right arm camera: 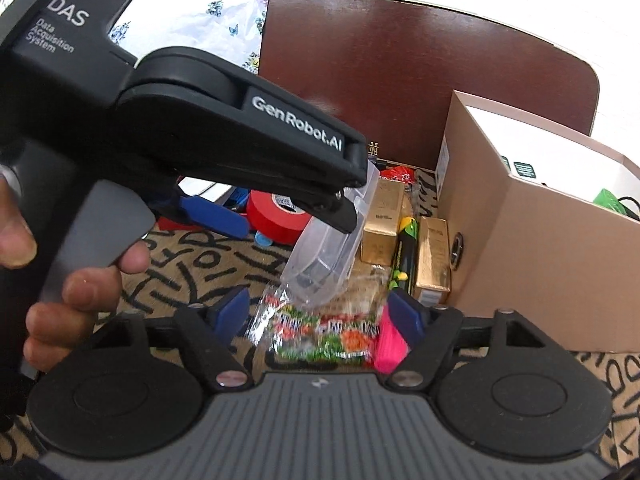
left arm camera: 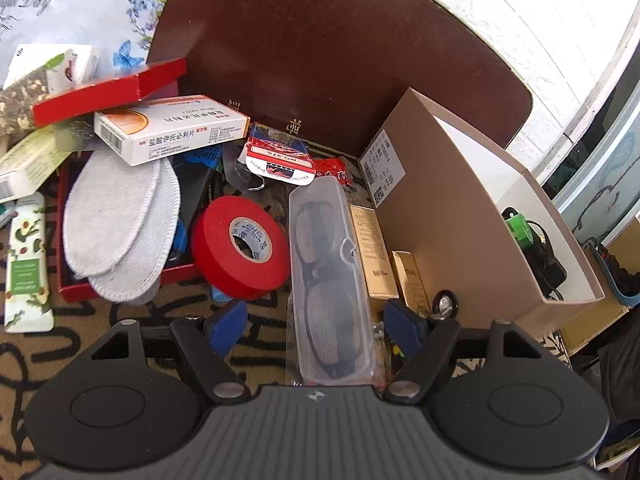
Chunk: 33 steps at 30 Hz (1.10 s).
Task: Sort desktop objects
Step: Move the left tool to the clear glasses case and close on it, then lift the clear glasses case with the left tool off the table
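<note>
A clear plastic glasses case (left arm camera: 330, 280) with dark glasses inside lies between the open blue pads of my left gripper (left arm camera: 316, 326); the pads stand apart from its sides. The case (right arm camera: 320, 256) also shows in the right wrist view, tilted, under the left gripper's black body (right arm camera: 248, 132). My right gripper (right arm camera: 322, 316) is open above a bag of colourful candies (right arm camera: 320, 340) and a pink item (right arm camera: 390, 344). A tan cardboard box (left arm camera: 472, 216) stands to the right, holding a black and green item (left arm camera: 532, 244).
A red tape roll (left arm camera: 240, 246), grey insoles (left arm camera: 120, 224) in a red tray, medicine boxes (left arm camera: 172, 128) and a red box (left arm camera: 108, 90) crowd the left. Gold boxes (right arm camera: 384, 220) sit beside the cardboard box (right arm camera: 532, 248). A dark brown board (left arm camera: 340, 48) stands behind.
</note>
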Each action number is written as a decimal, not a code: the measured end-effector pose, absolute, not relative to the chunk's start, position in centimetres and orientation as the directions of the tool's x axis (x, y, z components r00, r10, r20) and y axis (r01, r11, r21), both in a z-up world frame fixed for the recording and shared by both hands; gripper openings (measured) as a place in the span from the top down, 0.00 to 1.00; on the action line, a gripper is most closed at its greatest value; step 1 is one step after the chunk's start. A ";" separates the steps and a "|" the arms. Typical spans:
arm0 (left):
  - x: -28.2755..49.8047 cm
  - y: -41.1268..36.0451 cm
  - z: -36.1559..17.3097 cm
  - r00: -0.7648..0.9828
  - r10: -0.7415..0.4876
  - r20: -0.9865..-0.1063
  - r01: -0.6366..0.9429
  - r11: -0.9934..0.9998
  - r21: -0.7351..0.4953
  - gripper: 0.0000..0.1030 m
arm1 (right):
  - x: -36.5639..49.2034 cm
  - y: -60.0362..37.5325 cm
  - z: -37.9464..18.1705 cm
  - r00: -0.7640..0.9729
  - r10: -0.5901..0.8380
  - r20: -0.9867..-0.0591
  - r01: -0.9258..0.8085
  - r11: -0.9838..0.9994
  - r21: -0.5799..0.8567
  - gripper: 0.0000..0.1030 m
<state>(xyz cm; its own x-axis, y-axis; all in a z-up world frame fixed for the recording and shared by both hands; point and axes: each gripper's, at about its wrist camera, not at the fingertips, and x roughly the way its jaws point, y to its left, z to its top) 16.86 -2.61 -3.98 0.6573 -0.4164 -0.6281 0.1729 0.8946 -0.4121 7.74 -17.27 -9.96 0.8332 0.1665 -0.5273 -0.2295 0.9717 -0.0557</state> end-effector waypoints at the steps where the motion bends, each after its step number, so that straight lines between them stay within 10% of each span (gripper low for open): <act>1: 17.2 -2.7 -4.1 0.653 -0.417 -0.632 0.172 0.895 -0.412 0.25 | 8.0 -17.3 -10.0 0.834 0.167 -0.526 -0.230 0.971 -0.056 0.33; 13: 19.7 -3.3 -5.8 0.592 -0.456 -0.665 0.176 0.878 -0.445 0.27 | 10.3 -17.5 -11.1 0.823 0.190 -0.535 -0.246 0.969 -0.034 0.45; 19: 20.0 -4.1 -5.8 0.569 -0.487 -0.663 0.219 0.866 -0.449 0.52 | 10.4 -17.8 -11.1 0.815 0.215 -0.538 -0.263 0.965 -0.013 0.56; 33: 14.6 -3.4 -3.3 0.622 -0.443 -0.646 0.195 0.886 -0.421 0.52 | 5.6 -17.1 -8.9 0.810 0.249 -0.530 -0.327 0.943 -0.056 0.57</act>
<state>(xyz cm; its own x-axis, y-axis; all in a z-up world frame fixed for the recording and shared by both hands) 14.63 -3.43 -3.31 0.6219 -0.4433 -0.6455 0.1951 0.8861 -0.4205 5.61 -17.11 -8.87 0.8104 0.2495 -0.5301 -0.3272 0.9433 -0.0564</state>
